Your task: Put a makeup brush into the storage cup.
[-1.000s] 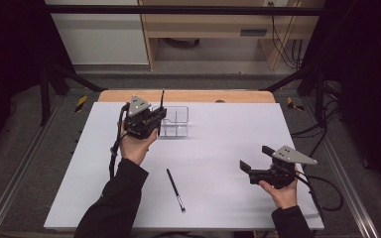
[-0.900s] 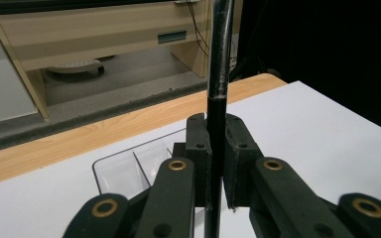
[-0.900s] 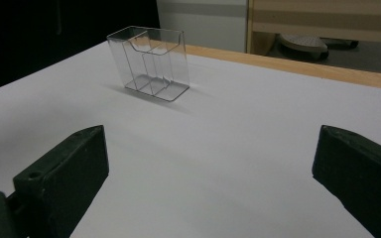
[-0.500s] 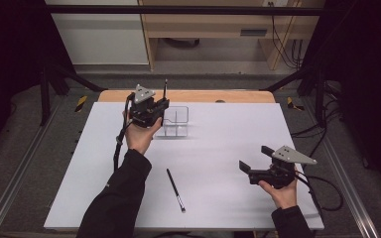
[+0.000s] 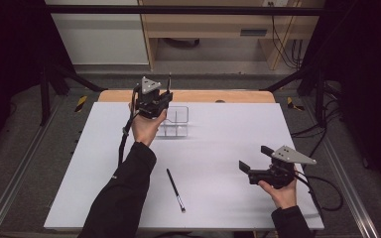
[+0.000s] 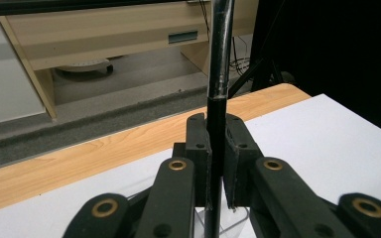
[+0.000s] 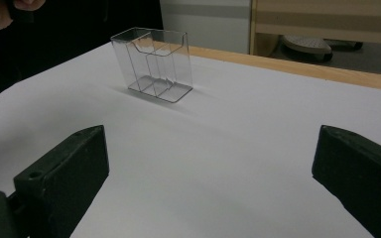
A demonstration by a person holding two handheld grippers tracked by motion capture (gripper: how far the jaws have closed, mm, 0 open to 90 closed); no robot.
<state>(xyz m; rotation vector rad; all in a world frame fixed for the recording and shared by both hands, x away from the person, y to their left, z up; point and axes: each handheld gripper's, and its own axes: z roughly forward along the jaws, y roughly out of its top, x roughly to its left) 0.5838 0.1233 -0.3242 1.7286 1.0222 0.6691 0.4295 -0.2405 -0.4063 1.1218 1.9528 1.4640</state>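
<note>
A slim black pen [image 6: 217, 99], glossy along its barrel, stands upright, clamped between the left gripper's [image 5: 159, 97] jaws above the clear divided holder [image 5: 174, 120] at the far side of the white table [image 5: 228, 129]. A second pen [image 5: 174, 189] lies flat near the front. The right gripper [image 5: 248, 166] rests low, jaws wide.
</note>
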